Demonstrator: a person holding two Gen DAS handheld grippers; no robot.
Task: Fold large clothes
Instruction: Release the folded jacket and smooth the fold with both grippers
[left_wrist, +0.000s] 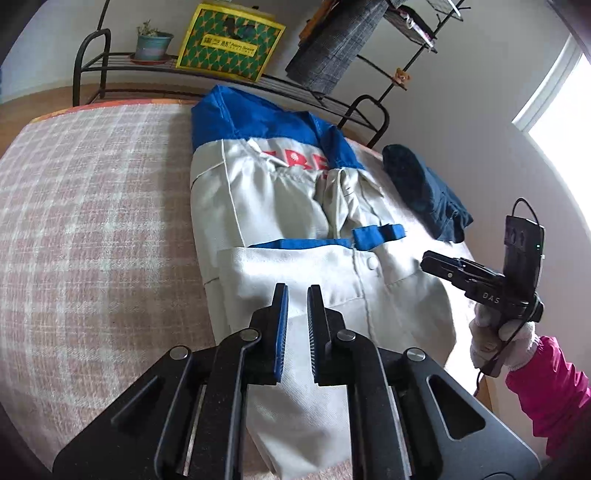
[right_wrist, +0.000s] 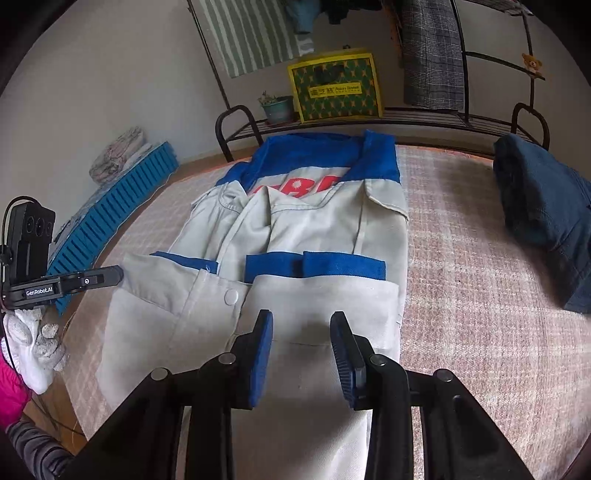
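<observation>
1. Nearest the lens in the left wrist view, the left gripper (left_wrist: 297, 291) hovers above the near part of the jacket (left_wrist: 295, 229); its jaws stand slightly apart with nothing between them.
2. Right gripper (right_wrist: 301, 319), seen in its own view, is spread wider, likewise empty, above the same pale fabric.
3. Jacket: a grey-white and blue work garment with red lettering, lying partly folded on the checked bedcover (right_wrist: 461, 295), collar end toward the far metal rack (right_wrist: 406, 114).
4. Folded dark blue garment (right_wrist: 546, 221) lies on the bedcover, apart from the jacket on its right side.
5. Yellow-and-green bag (right_wrist: 336, 88) and a potted plant (right_wrist: 277, 107) stand on the rack.
6. White-gloved hand (left_wrist: 498, 332) holds the right gripper, visible at the right edge of the left wrist view.
</observation>
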